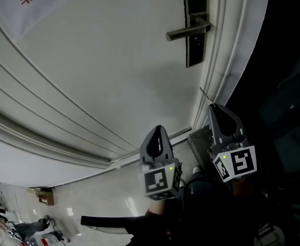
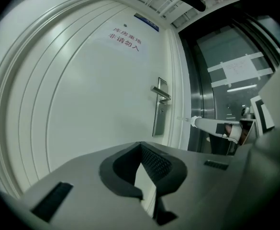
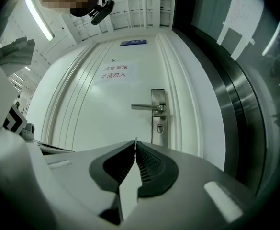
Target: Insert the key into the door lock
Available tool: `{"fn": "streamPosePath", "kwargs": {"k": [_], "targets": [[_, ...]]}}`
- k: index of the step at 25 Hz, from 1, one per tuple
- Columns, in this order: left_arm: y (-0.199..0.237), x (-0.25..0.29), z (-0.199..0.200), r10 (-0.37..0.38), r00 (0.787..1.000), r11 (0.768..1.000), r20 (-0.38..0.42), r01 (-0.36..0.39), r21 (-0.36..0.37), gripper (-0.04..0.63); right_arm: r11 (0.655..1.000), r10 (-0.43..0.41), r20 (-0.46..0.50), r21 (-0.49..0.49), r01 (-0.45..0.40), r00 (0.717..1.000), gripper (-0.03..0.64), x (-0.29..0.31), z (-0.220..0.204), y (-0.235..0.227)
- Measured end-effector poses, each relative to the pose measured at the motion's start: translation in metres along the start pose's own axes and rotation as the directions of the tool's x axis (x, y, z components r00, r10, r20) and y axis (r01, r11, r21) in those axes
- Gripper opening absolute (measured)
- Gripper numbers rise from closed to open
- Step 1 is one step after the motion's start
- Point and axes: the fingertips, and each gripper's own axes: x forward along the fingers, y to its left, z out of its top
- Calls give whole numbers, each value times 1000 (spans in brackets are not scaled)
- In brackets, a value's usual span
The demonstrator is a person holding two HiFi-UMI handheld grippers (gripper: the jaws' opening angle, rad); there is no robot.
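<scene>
A large white panelled door [image 3: 96, 109] fills the space ahead of both grippers, and a paper notice with red characters [image 3: 115, 71] is stuck high on it. To the right of the right gripper, past the door frame, runs a dark brushed-steel and glass wall [image 3: 235, 104].

The grey left gripper [image 2: 140, 145] is held well short of the door. Its ribbed pads are pressed together at the tips, with nothing between them. The grey right gripper [image 3: 136, 146] is beside it, slightly nearer the door frame in the head view. It is clenched on a thin metal key [image 3: 136, 141], whose slim tip sticks out past the jaw tips toward the door.

Ahead of the right gripper and slightly to its right is the tall metal lock plate [image 3: 159, 116], well apart from the key. A straight silver lever handle [image 3: 147, 107] juts left from the plate. Just below the handle is the small dark keyhole [image 3: 159, 128], which the key does not touch.
</scene>
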Motion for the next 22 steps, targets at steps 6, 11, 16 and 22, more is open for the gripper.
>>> {"fn": "streamPosePath", "kwargs": {"k": [6,11,16,22], "targets": [[-5,37,3,17,1000,1000,7,-17,1,0,999,24,20,-34,-23,1000,11,31,-1,-26],[-22,78,15,0,999,999,52,-3,50,0,993,31,44,-115,-25,999,11,59,4,-57],[-45,114,18,-8,999,998,43,5,62,0,965,60,66,-258,-41,996,11,82,14,-81],[-74,145,28,-52,998,997,46,49,66,0,850,100,87,-525,-40,991,12,98,22,-91]]}}
